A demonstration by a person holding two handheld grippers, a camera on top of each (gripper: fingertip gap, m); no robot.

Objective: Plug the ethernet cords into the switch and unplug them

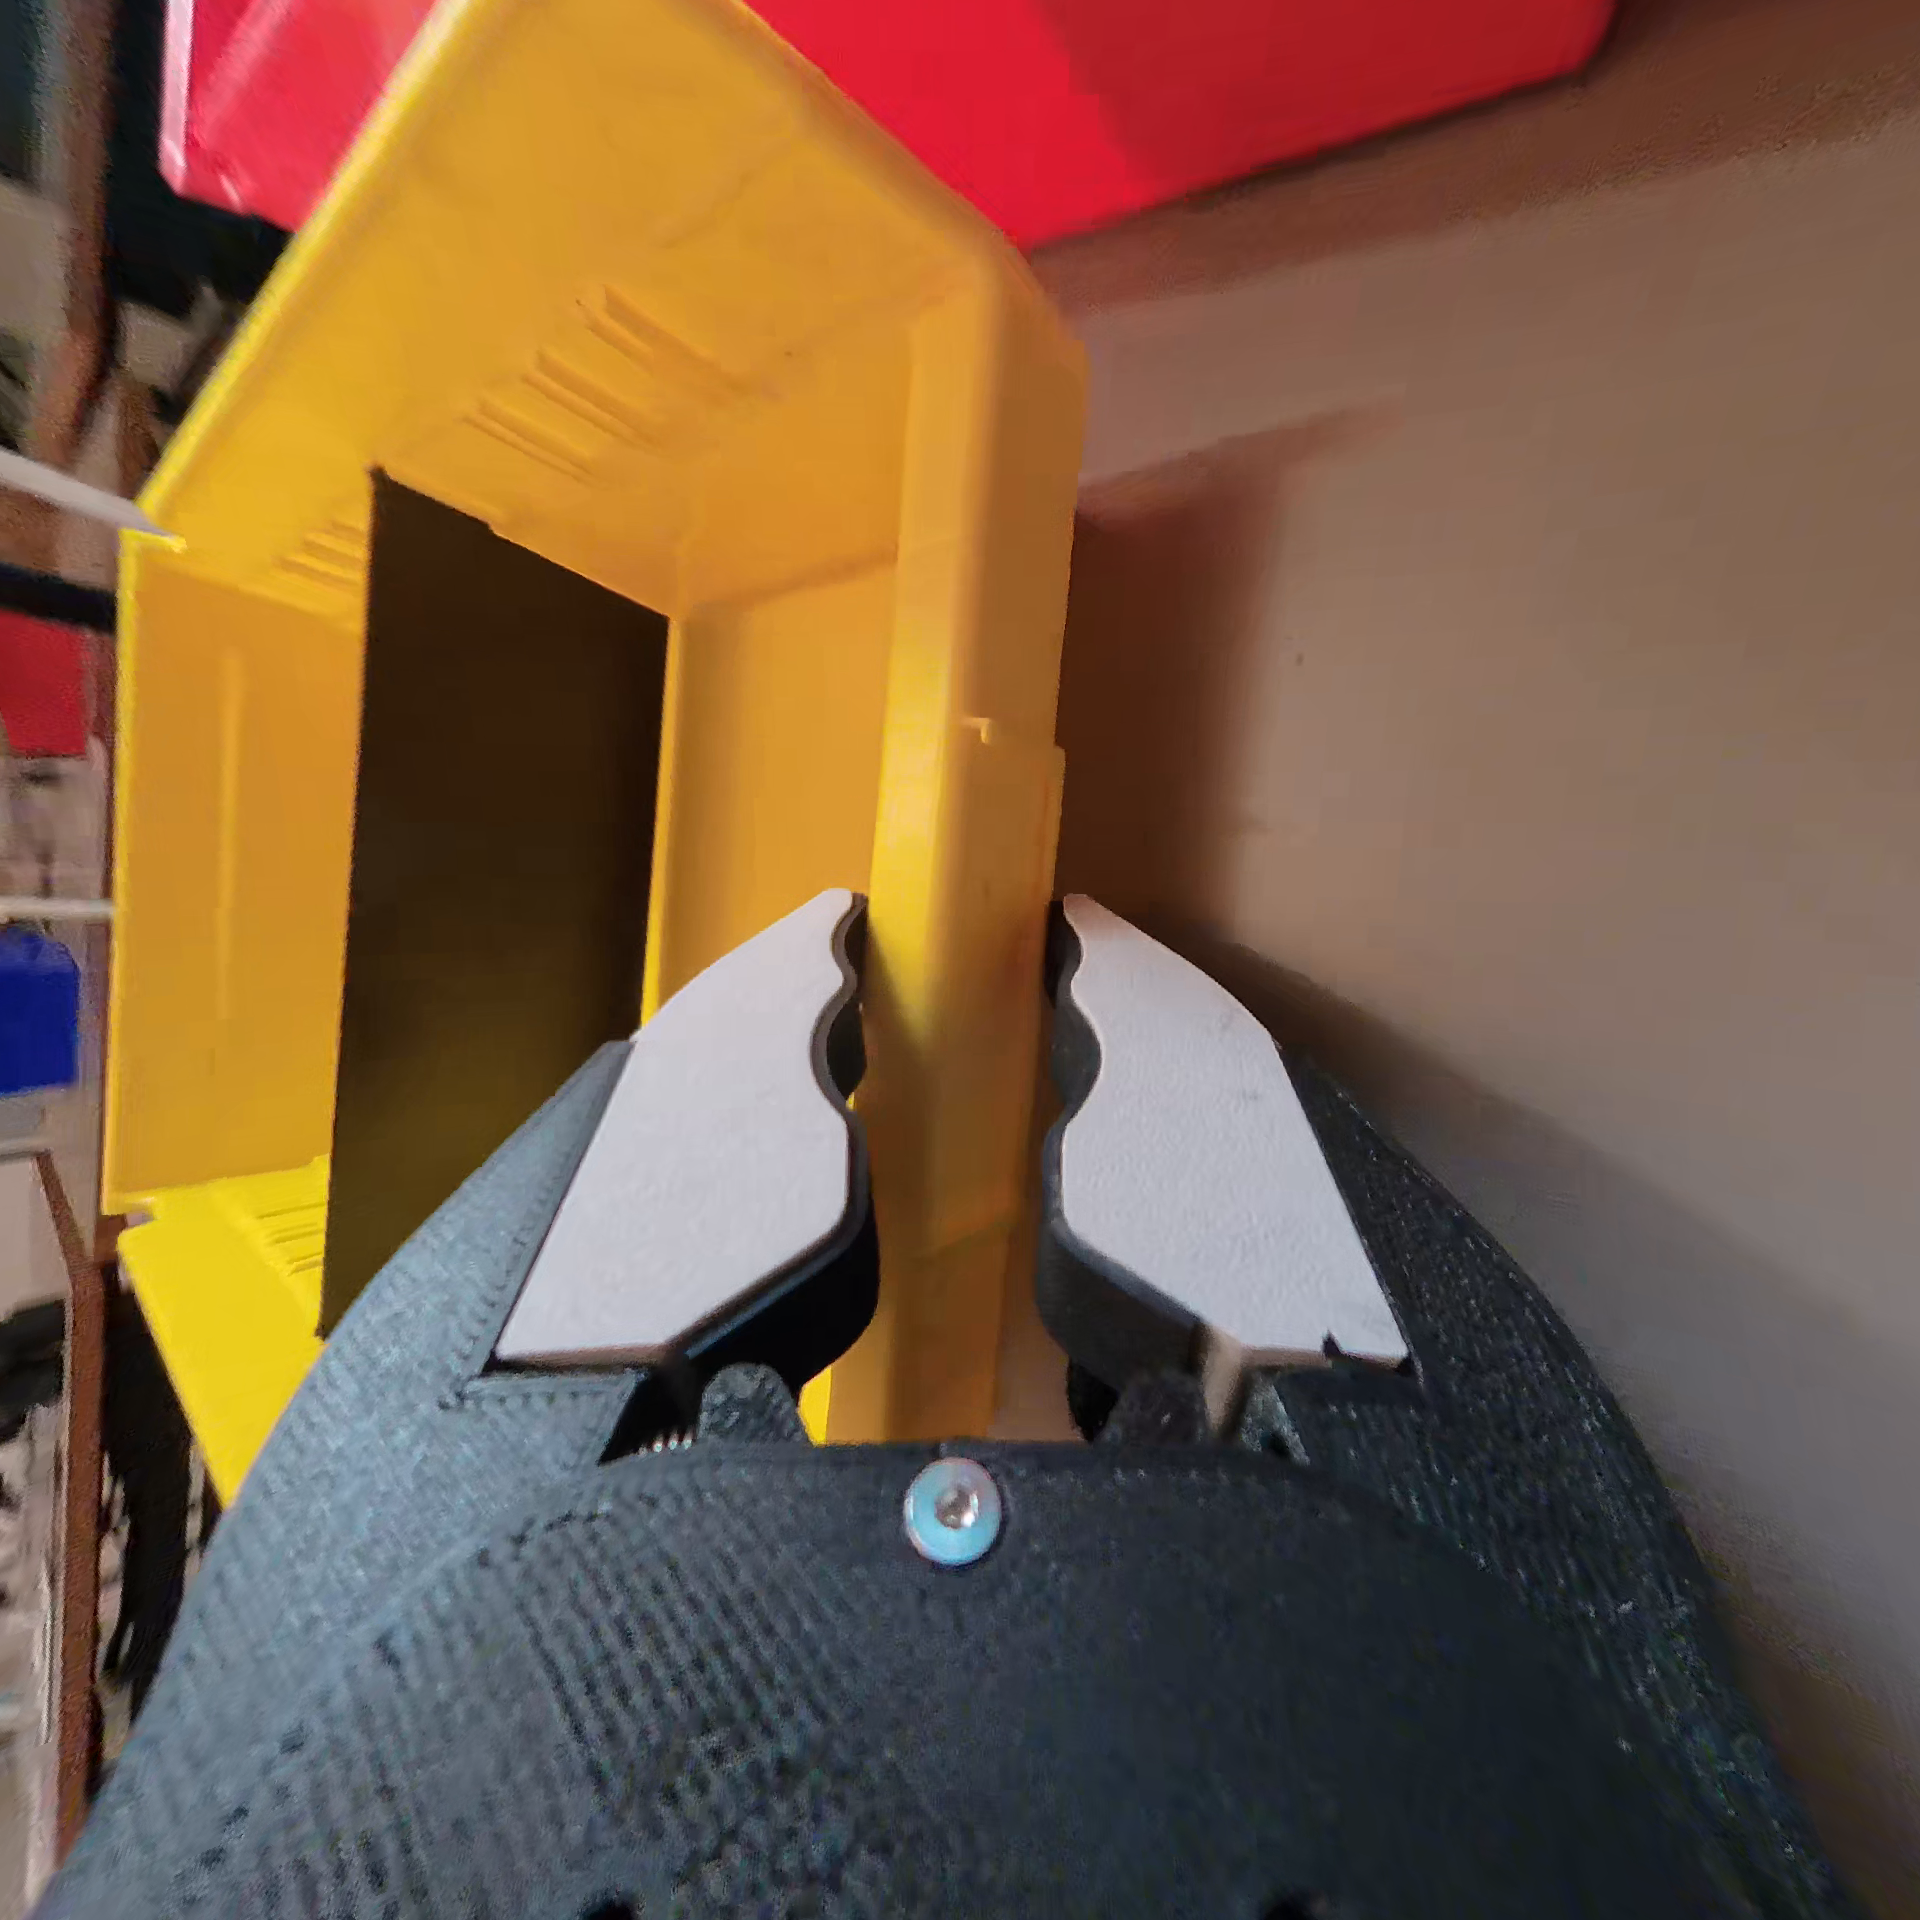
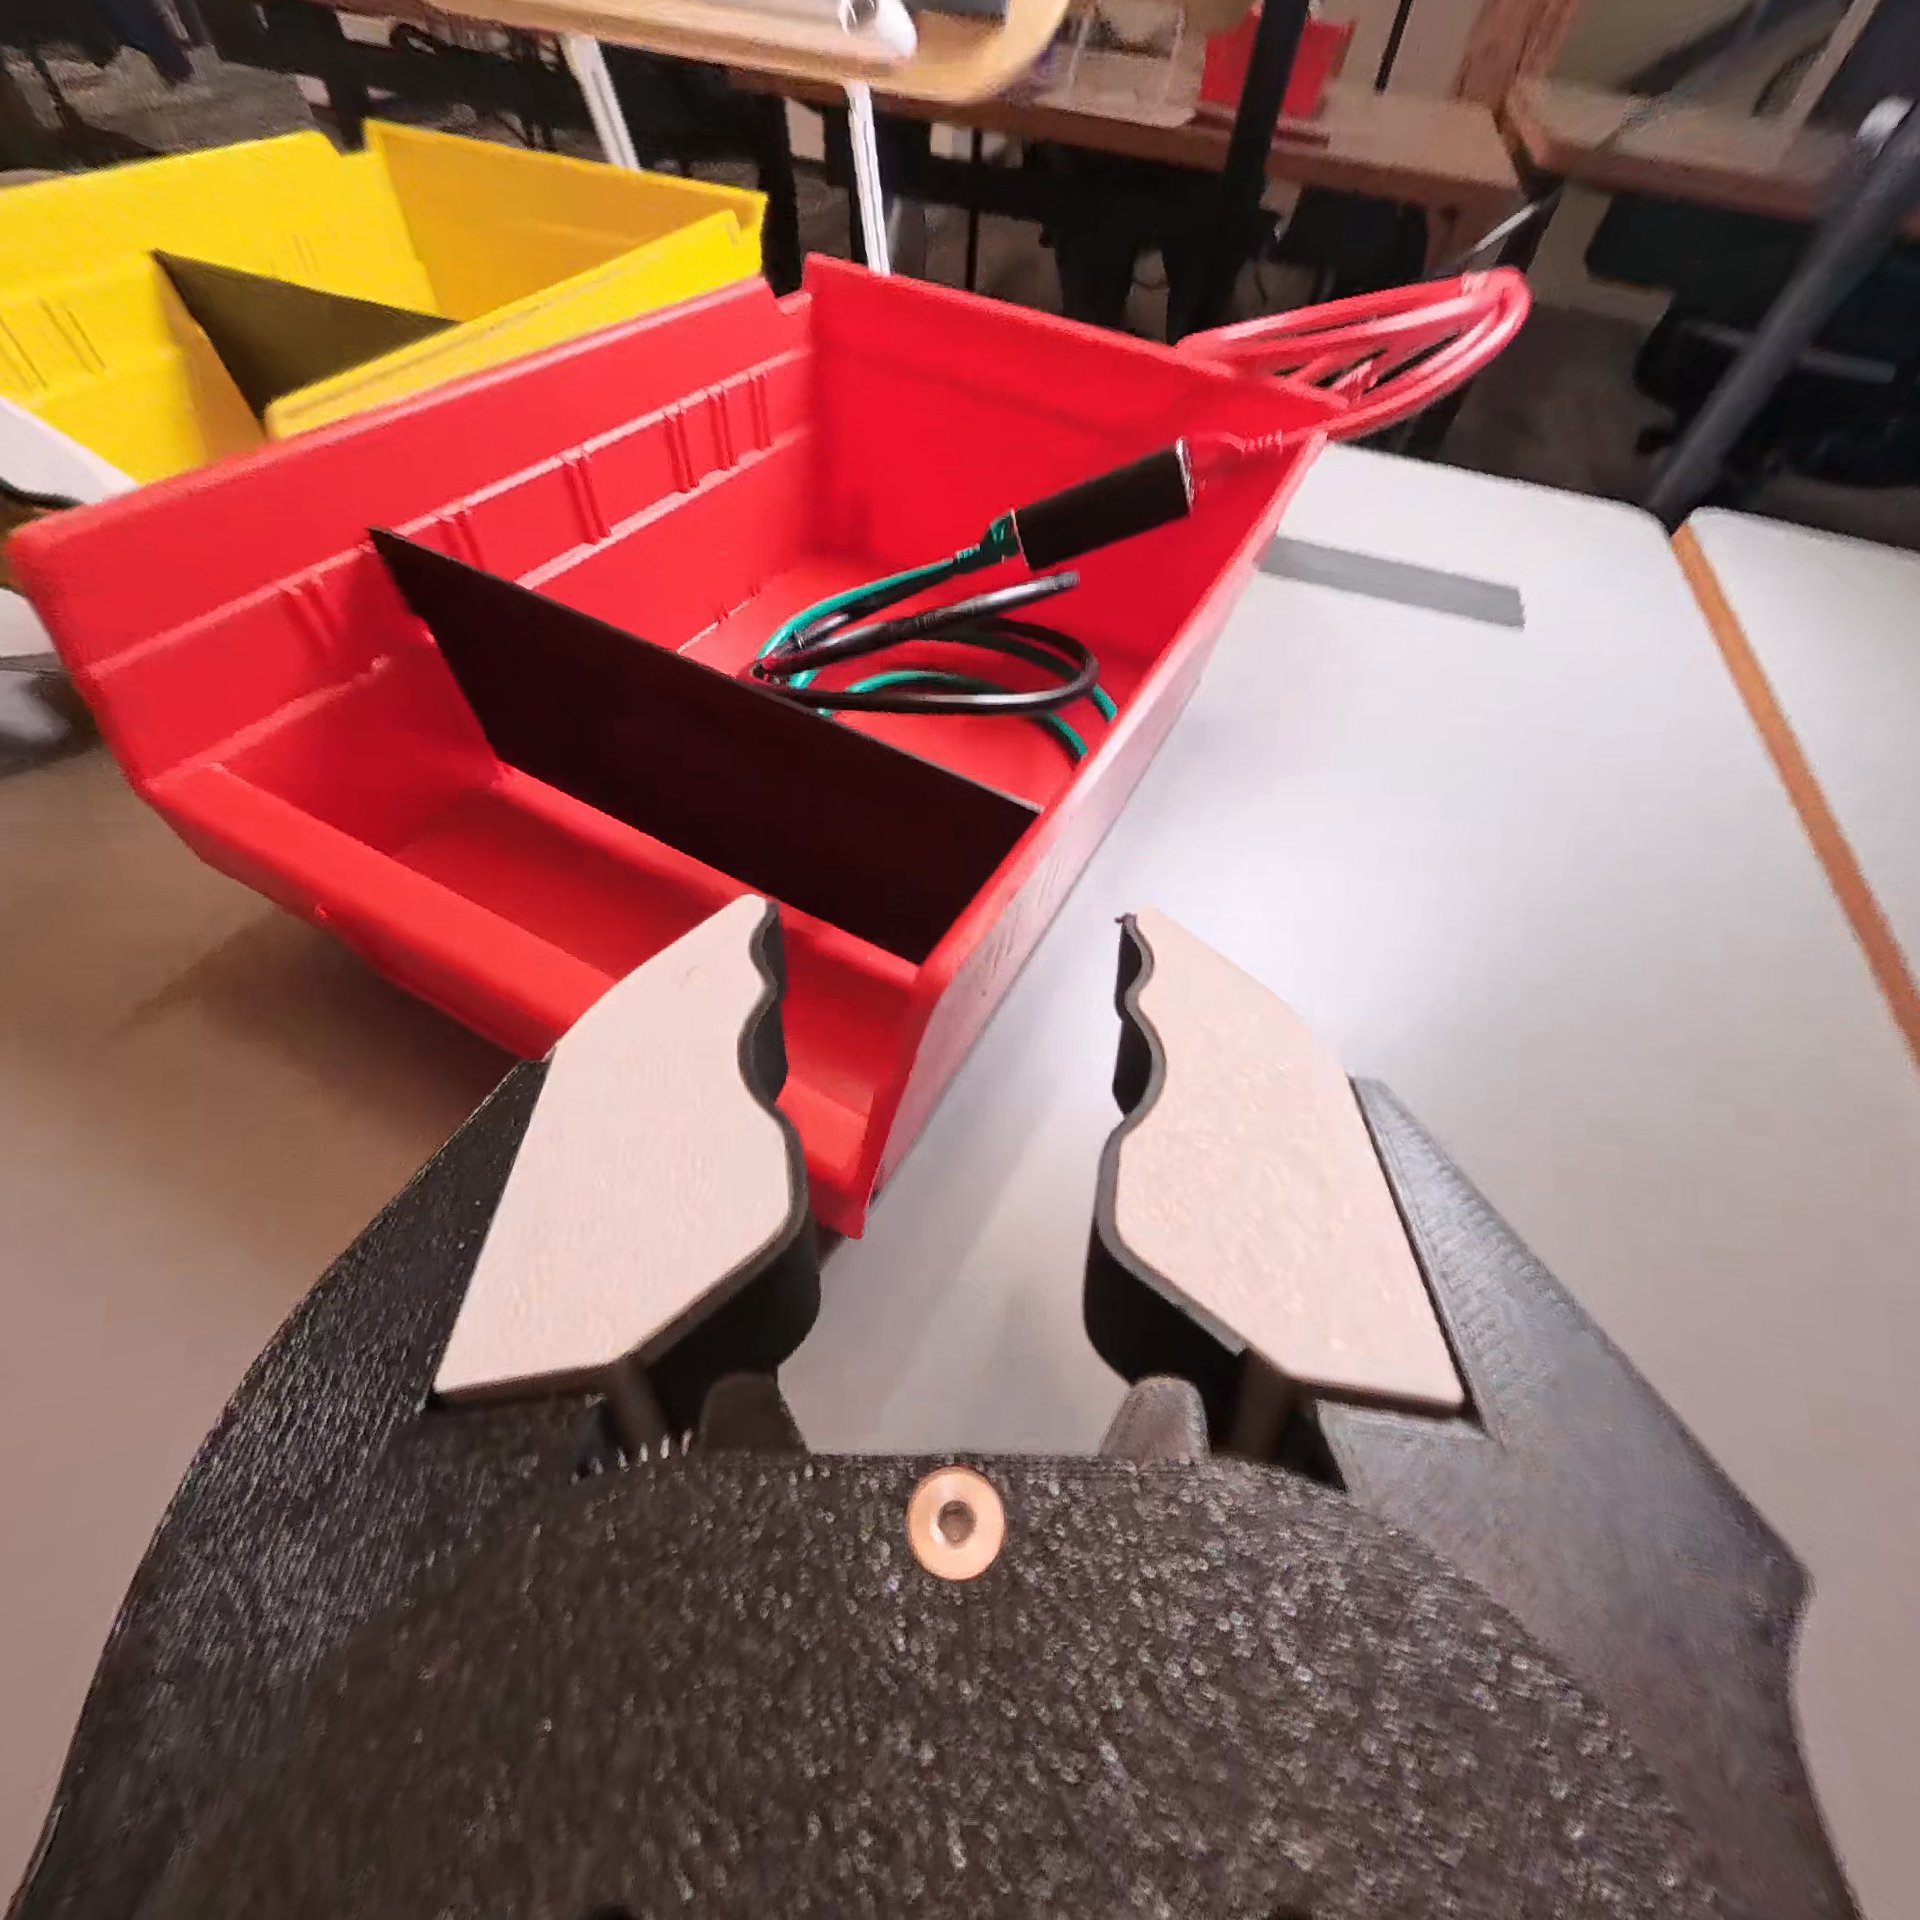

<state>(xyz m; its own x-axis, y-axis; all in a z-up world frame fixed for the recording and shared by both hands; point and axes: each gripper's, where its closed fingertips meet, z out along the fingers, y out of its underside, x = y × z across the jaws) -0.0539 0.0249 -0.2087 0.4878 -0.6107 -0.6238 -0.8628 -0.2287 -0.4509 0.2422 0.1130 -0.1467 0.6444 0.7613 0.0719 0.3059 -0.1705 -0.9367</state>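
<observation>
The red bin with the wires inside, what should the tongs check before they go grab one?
1. Right tongs open and empty: ok.
2. Left tongs free: not ok, shut on the wall of the yellow plastic bin.
3. Black and green wires in the far compartment of the red plastic bin, behind the black divider: ok.
4. Red looped cord hanging over the far rim: ok.
5. Switch in sight: not ok.
</observation>
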